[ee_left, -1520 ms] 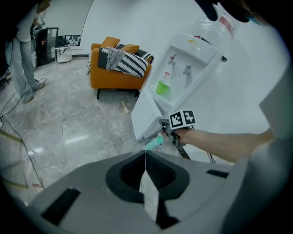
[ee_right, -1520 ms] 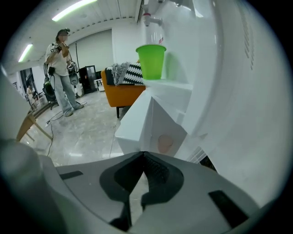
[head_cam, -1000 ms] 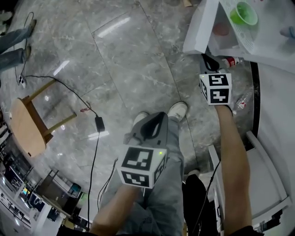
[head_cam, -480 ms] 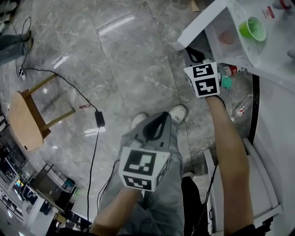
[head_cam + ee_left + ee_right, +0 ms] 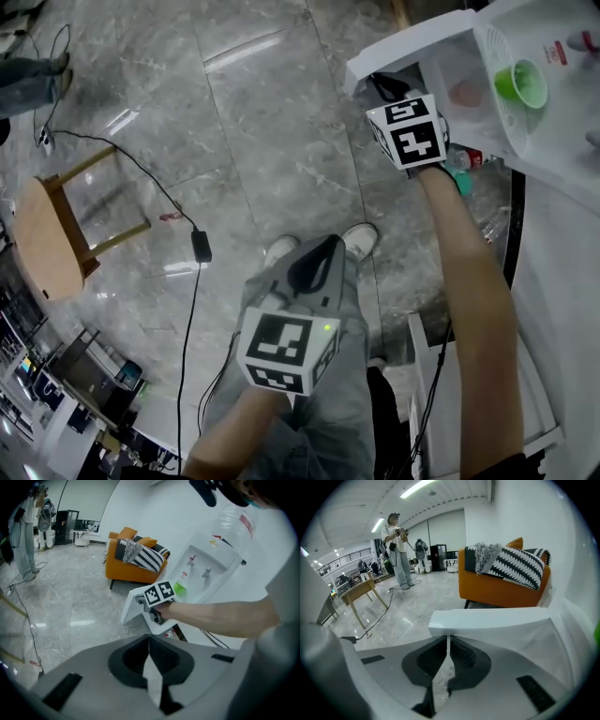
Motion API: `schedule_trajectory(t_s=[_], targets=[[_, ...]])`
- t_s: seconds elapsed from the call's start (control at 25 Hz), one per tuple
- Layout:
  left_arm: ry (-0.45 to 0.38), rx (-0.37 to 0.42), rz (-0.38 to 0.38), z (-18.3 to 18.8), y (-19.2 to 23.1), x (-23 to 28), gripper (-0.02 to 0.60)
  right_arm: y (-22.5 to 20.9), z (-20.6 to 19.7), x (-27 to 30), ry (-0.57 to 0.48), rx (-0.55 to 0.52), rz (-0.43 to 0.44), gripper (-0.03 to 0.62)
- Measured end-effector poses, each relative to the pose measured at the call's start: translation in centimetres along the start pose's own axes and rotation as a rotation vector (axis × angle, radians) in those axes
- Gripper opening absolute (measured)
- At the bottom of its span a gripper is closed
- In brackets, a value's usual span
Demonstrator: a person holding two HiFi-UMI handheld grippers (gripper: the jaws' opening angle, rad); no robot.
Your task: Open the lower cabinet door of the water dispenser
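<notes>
Top right of head view: right gripper (image 5: 379, 86), jaws closed tight, tips at the free edge of the lower cabinet door (image 5: 412, 42). Door has swung farther out from the water dispenser (image 5: 562, 141) than a second ago, and the gripper went with it. Left gripper (image 5: 323, 248) stays over the person's leg (image 5: 328, 403), jaws together, empty. Left gripper view: its jaws meet, door stands angled open beyond. Right gripper view: jaws shut, door edge right at the tips.

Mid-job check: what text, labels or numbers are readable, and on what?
No readable text anywhere.
Black-and-white square markers on the right marker cube and left marker cube: patterns, not words.
Red label on the clear plastic bottle: too small.
Red print on the white water dispenser: blurred.
</notes>
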State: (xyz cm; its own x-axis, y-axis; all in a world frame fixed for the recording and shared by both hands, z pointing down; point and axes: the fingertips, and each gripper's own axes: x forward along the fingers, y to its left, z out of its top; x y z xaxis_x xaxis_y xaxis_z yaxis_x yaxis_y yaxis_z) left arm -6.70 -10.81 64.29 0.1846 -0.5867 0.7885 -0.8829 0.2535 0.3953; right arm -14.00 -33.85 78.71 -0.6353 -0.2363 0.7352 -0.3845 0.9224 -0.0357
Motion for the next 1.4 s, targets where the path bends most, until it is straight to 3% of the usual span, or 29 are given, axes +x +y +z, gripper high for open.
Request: schedule_trajectory(t_s=[0.28, 0.8, 1.04, 1.32, 1.4], targets=[[-0.032, -0.018, 0.015, 0.6, 0.5, -0.4, 0.012, -1.0, 2.6, 1.7, 0.006, 0.013, -0.011, 0.012], [-0.064, 0.024, 0.036, 3.6, 2.7, -2.4, 0.011, -2.4, 6.4, 4.7, 0.017, 0.209, -0.090, 0.011], [-0.080, 0.016, 0.027, 3.7, 2.6, -2.9, 0.011, -2.0, 6.8, 3.8, 0.012, 0.184, -0.089, 0.012], [-0.095, 0.053, -0.029, 4.1, 1.2, -3.8, 0.012, 0.7, 4.6, 1.2, 0.042, 0.084, -0.077, 0.011], [-0.100, 0.071, -0.053, 4.2, 0.8, -4.3, 0.012, 1.1, 3.4, 0.1, 0.076, 0.001, -0.103, 0.011]])
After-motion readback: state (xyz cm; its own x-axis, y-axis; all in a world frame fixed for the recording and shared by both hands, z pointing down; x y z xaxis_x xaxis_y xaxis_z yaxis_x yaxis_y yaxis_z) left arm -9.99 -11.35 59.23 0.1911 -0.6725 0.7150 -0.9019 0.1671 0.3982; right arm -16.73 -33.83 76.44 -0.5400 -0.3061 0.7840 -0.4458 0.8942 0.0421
